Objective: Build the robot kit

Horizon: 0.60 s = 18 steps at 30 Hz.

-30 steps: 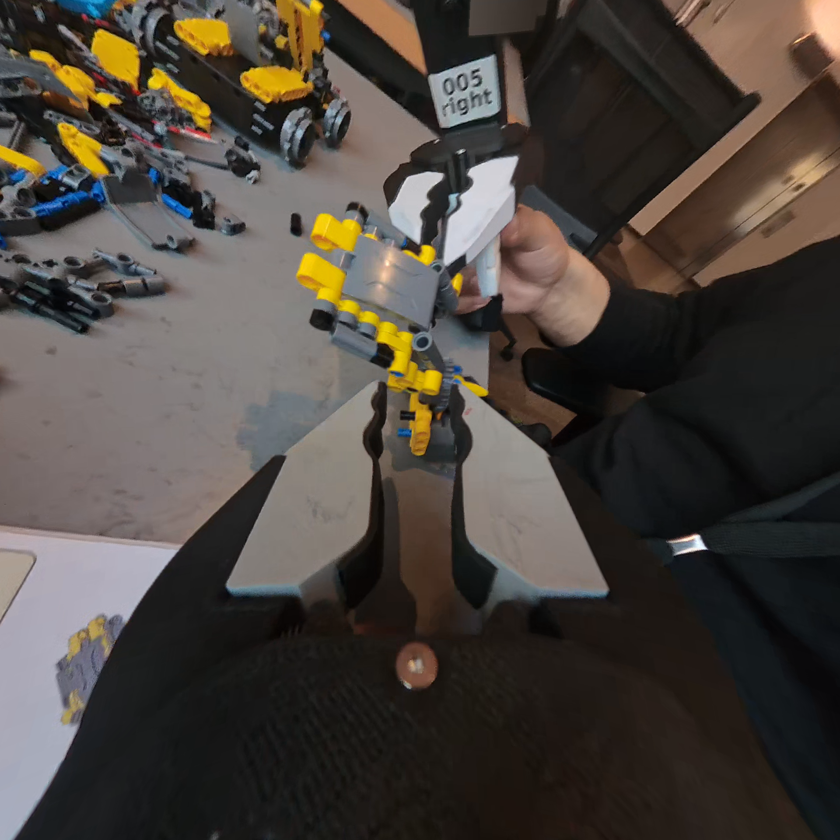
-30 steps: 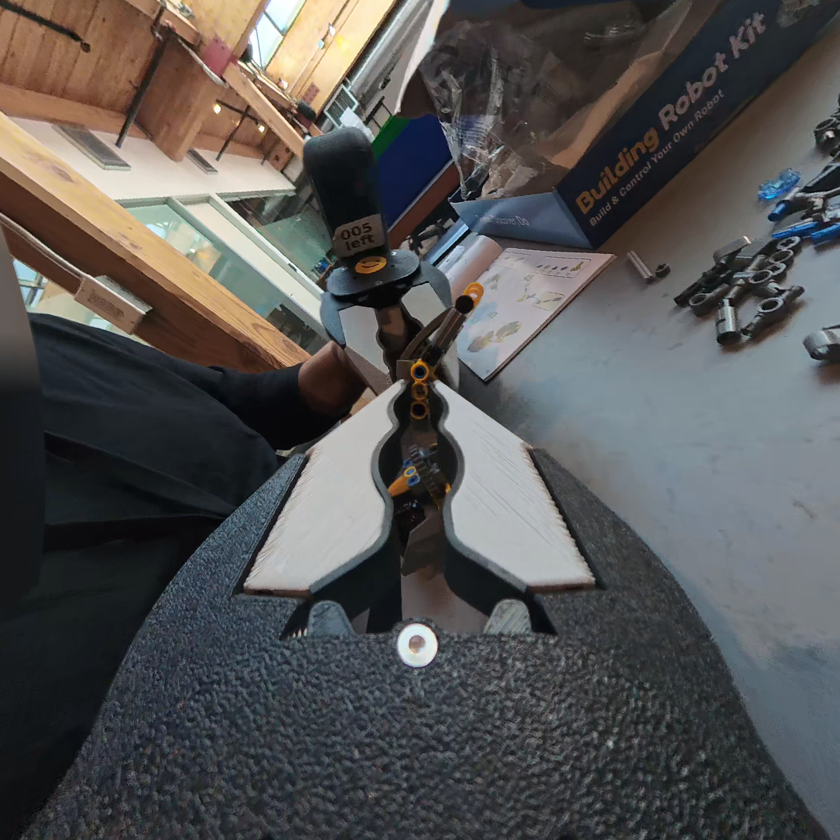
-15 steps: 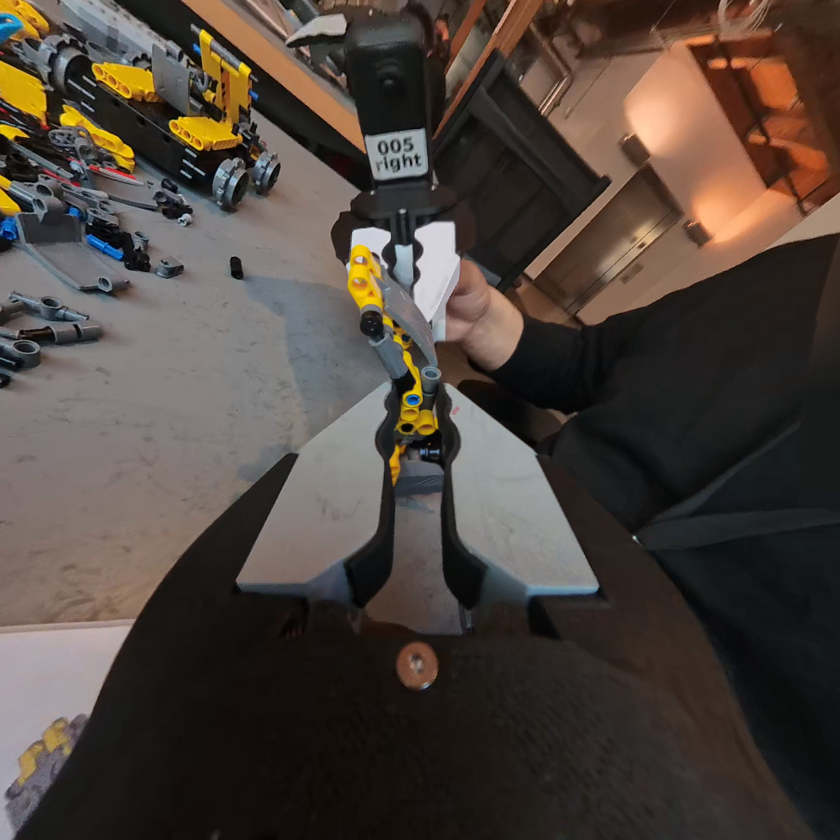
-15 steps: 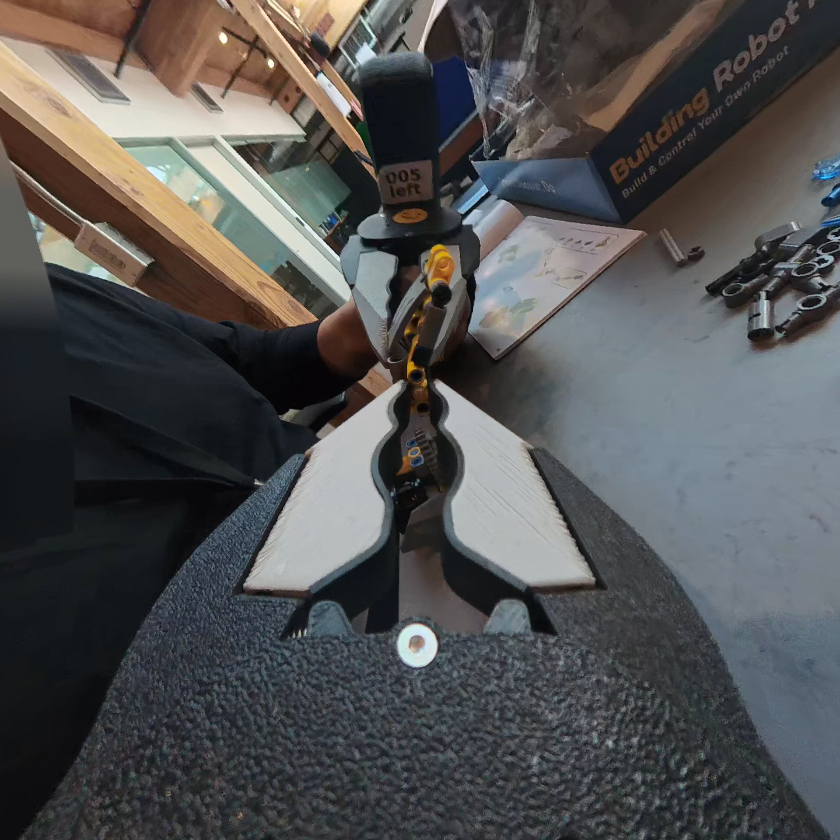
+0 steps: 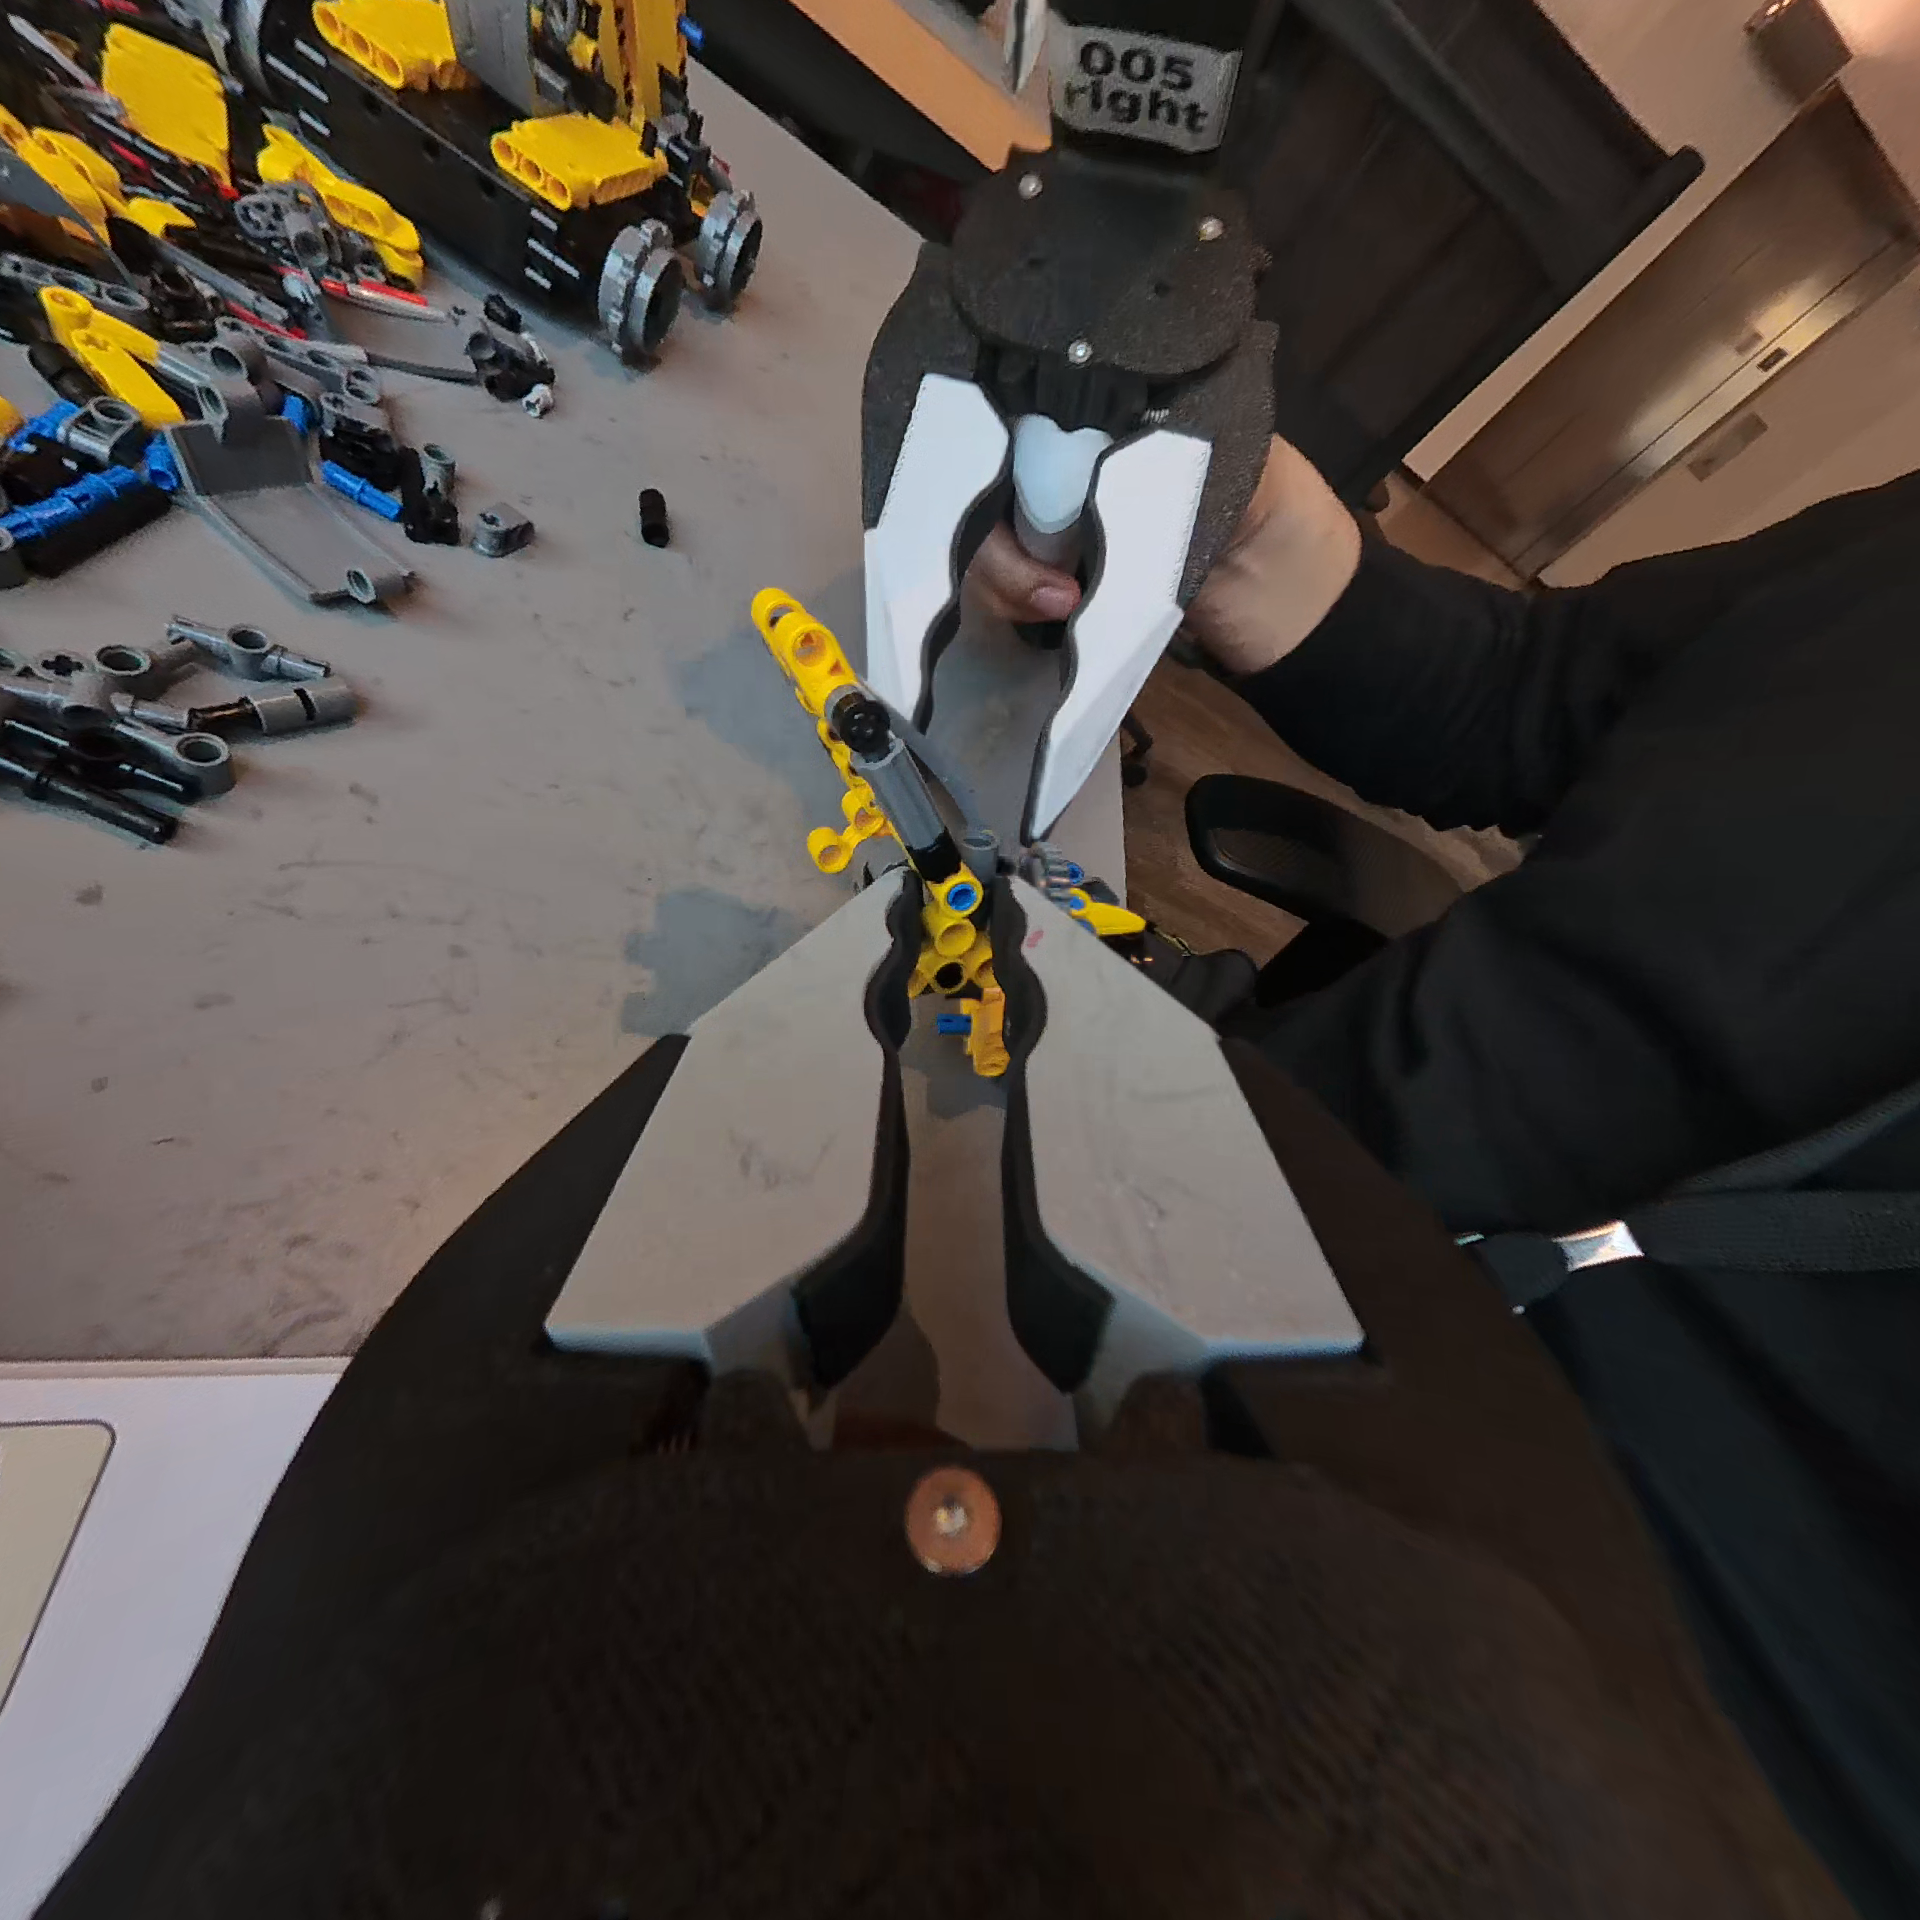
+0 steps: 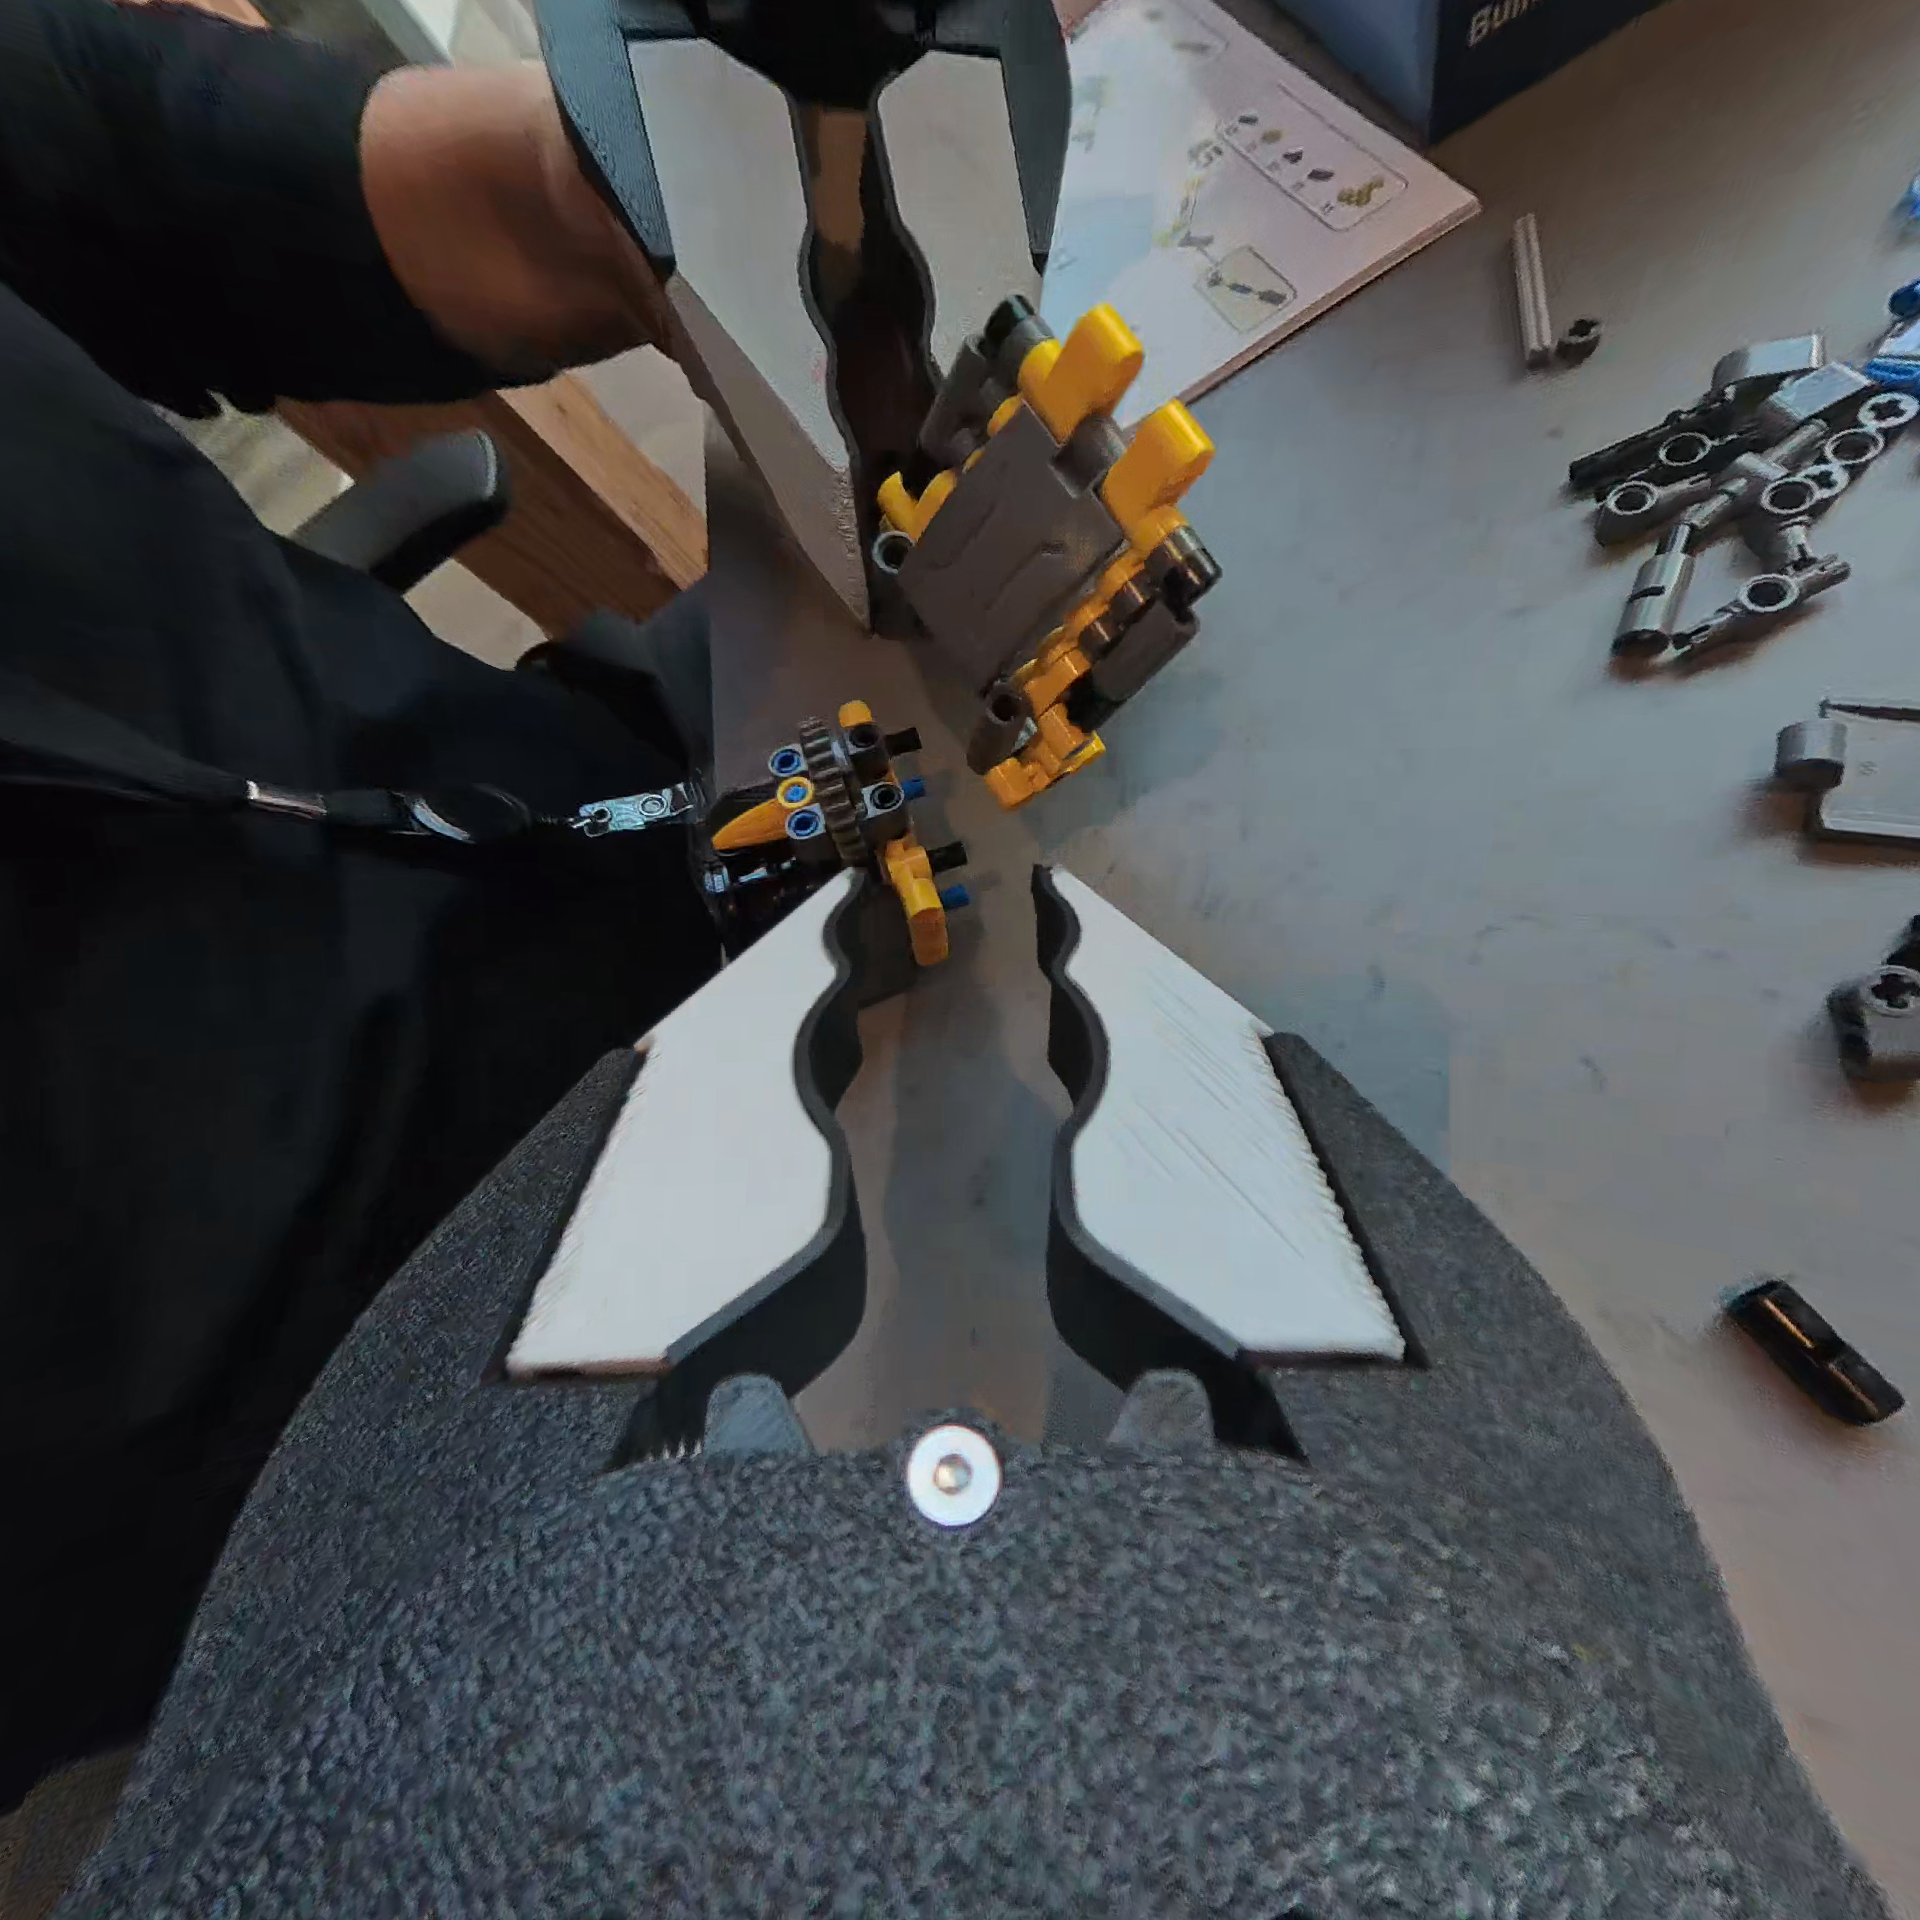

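My left gripper (image 5: 951, 896) is shut on the yellow end of a grey and yellow brick assembly (image 5: 902, 790), held just above the grey table (image 5: 416, 987). In the right wrist view its fingers (image 6: 748, 312) clamp that assembly (image 6: 1039, 540), which has a grey panel. My right gripper (image 6: 945, 878) is open and holds nothing. A small gear part (image 6: 842, 805) with yellow, black and blue pieces lies against its left fingertip, near the table edge and apart from the panel assembly. In the left wrist view the right gripper (image 5: 971, 774) stands open just beyond my left fingertips.
Loose grey and black pieces (image 5: 114, 717) and a yellow-and-black vehicle model (image 5: 520, 156) lie at far left. An instruction booklet (image 6: 1247, 187), grey connectors (image 6: 1745, 499) and a black piece (image 6: 1813, 1351) lie on the table. A person in black (image 6: 260, 1039) sits at the table edge. The left gripper's tips are roughly 5 cm from the right gripper's.
My right gripper opened and let go of the gear end it held. The gear part now sits apart from the panel assembly. My left gripper closed on the assembly and keeps its hold.
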Each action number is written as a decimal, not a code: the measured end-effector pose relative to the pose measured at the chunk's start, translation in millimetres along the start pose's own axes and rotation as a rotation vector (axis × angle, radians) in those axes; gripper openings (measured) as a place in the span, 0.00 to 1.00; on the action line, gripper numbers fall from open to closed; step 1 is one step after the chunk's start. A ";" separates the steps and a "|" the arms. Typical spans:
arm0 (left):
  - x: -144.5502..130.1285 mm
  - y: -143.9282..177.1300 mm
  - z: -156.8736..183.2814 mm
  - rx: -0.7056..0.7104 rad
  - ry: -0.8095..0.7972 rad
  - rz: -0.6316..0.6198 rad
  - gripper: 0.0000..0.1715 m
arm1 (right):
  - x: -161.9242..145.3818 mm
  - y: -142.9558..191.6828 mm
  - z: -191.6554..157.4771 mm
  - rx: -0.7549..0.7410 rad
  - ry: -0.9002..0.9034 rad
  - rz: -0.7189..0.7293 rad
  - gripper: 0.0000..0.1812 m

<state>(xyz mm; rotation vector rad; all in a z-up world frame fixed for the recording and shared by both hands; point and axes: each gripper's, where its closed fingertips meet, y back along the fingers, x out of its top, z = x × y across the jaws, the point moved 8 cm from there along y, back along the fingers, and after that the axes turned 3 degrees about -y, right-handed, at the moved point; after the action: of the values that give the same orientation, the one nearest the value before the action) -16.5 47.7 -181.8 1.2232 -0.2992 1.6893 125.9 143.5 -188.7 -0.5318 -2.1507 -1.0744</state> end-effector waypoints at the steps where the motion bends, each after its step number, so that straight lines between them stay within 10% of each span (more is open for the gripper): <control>1: 0.0 -0.8 -0.1 -0.001 -0.002 -0.007 0.06 | 1.8 1.6 0.1 -0.014 0.002 0.015 0.16; 9: 9.9 -0.9 14.7 -0.114 -0.230 0.055 0.06 | 26.6 20.5 3.2 0.171 -0.070 0.267 0.25; 18: 8.1 5.0 7.1 -0.021 -0.164 -0.043 0.12 | 24.2 21.3 6.2 0.195 -0.113 0.329 0.03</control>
<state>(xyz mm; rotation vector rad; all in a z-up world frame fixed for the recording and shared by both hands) -16.4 45.1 -170.2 1.3460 -0.3871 1.5485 119.8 162.4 -162.6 -0.8346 -2.1387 -0.6624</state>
